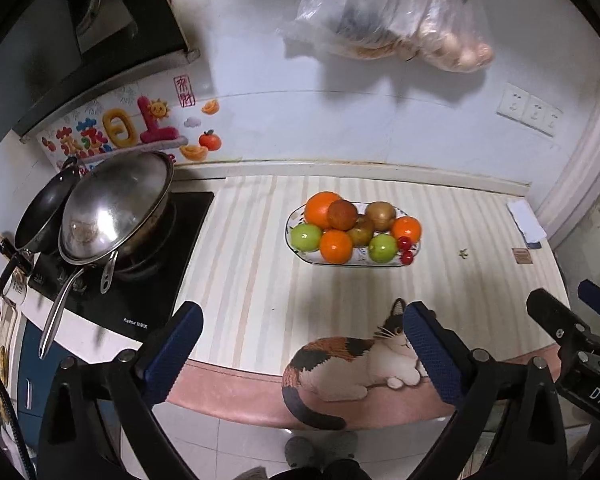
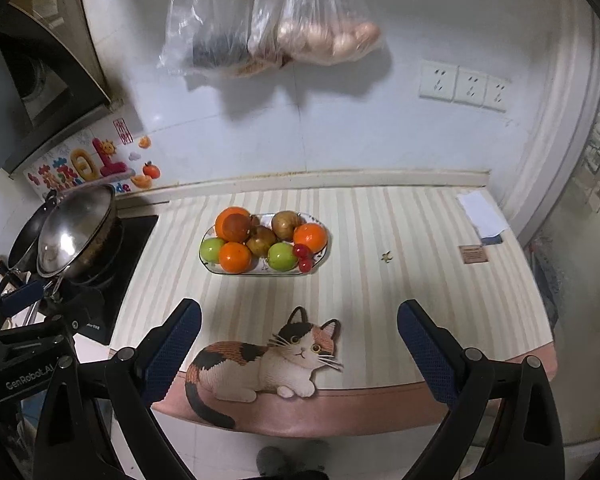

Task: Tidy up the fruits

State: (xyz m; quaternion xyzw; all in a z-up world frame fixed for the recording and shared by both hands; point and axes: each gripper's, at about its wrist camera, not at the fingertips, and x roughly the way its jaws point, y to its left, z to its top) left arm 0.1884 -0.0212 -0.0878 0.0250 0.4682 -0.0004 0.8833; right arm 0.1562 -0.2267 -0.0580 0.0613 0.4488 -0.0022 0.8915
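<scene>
On the striped counter (image 2: 380, 240) a fruit plate (image 2: 210, 266) sits, seemingly untouched; left gripper (image 1: 302, 344) and right gripper (image 2: 300, 344) gape empty.

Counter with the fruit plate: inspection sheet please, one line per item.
Surface: striped mat with a cat print at the near edge.
Job's things: plate heaped with oranges, green apples, brownish fruits and cherries.
Clutter: paper slip, small card, a green scrap.
Grippers: left claw open, empty; right claw open, empty; both short of the plate.
Cables: nothing seen.
Surroundings: stove with wok and pan at left; bags hanging on the wall; sockets.
</scene>
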